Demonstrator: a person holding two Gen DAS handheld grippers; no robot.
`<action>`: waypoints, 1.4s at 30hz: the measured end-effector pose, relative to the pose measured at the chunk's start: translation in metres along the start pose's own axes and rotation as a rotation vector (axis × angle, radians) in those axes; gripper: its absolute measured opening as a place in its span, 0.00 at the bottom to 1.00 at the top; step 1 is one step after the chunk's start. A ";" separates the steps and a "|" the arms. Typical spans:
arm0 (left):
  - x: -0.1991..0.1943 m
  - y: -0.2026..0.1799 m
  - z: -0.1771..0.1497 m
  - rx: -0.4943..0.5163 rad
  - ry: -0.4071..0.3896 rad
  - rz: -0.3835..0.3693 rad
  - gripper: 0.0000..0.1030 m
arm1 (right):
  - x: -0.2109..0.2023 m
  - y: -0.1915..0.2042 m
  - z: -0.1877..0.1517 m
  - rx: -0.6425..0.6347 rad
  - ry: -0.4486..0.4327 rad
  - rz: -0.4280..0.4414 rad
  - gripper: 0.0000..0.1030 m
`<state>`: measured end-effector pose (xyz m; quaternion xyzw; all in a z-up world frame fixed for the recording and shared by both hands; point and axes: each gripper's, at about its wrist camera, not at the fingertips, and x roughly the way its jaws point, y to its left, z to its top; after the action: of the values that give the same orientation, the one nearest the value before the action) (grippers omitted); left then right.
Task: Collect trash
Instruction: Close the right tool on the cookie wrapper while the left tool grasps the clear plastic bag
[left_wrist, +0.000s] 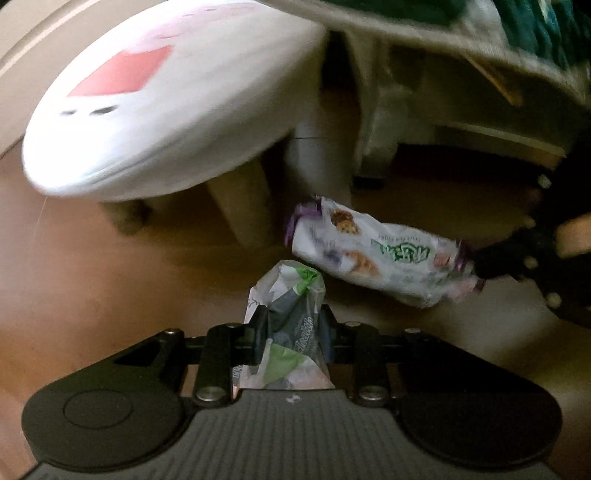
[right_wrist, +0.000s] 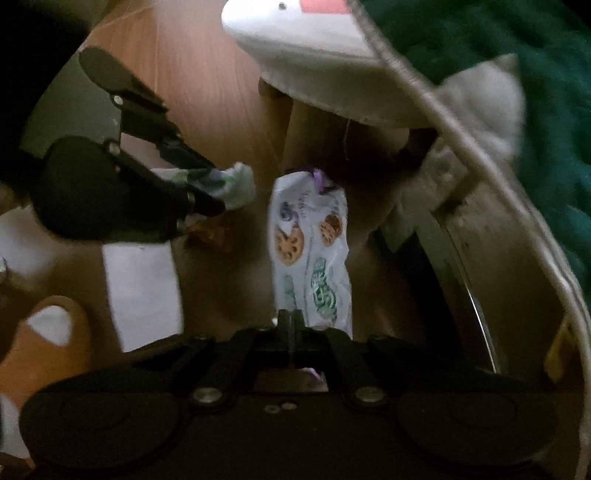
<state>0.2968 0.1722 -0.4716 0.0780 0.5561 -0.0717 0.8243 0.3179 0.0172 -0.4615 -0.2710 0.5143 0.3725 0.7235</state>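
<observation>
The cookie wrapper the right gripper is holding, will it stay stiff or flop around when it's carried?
Likely floppy: the cookie wrapper is thin crinkled film, creased along its length. It looks empty and flattened, so probably very light. The right gripper pinches only one end, so the free end may swing or flutter.

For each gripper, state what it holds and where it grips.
Left gripper: crumpled green-and-white wrapper, pinched mid-body. Right gripper: cookie wrapper, by its near end.
</observation>
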 end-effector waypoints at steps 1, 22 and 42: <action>-0.004 0.005 0.001 -0.024 -0.001 -0.005 0.27 | -0.005 -0.002 0.000 0.009 -0.001 0.001 0.01; -0.034 0.042 -0.032 -0.404 0.033 -0.043 0.27 | 0.025 -0.038 -0.005 0.337 0.041 -0.029 0.35; -0.013 0.031 -0.030 -0.376 0.067 -0.067 0.27 | 0.088 -0.044 -0.028 0.590 0.183 0.014 0.41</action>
<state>0.2712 0.2088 -0.4695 -0.0936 0.5890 0.0088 0.8027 0.3560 -0.0070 -0.5533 -0.0781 0.6650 0.1862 0.7190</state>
